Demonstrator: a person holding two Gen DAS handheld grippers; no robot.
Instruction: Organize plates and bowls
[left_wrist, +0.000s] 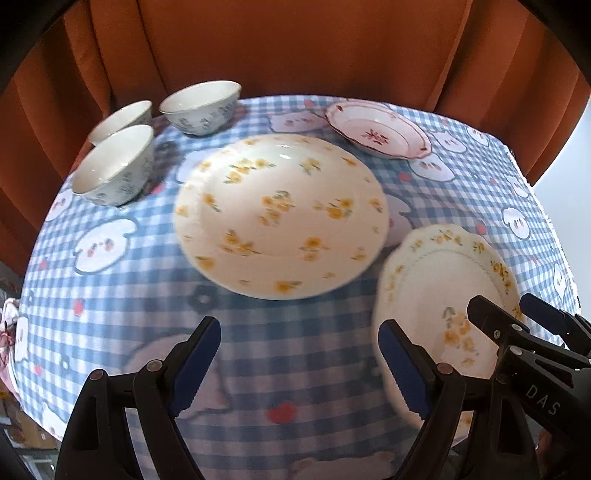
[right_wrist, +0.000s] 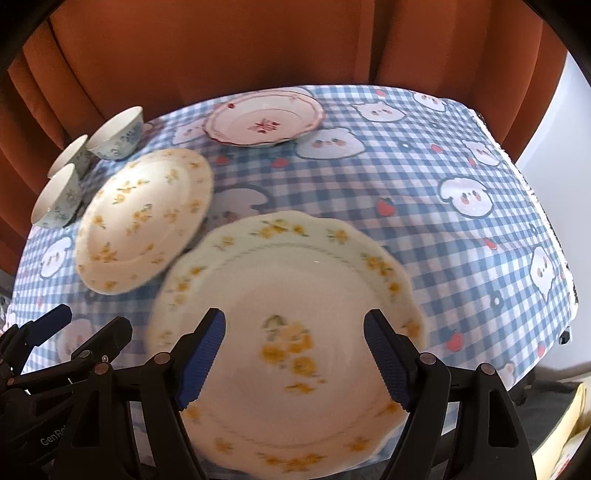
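A round white plate with yellow flowers lies mid-table; it also shows in the right wrist view. A scalloped yellow-flower plate lies near the front edge. A pink-rimmed plate sits at the back. Three white bowls with blue flowers stand at the back left; they also show in the right wrist view. My left gripper is open above the cloth, left of the scalloped plate. My right gripper is open and hovers over the scalloped plate.
The table carries a blue-and-white checked cloth with cartoon prints. An orange curtain hangs right behind the table. The table's right edge drops off beside a white wall.
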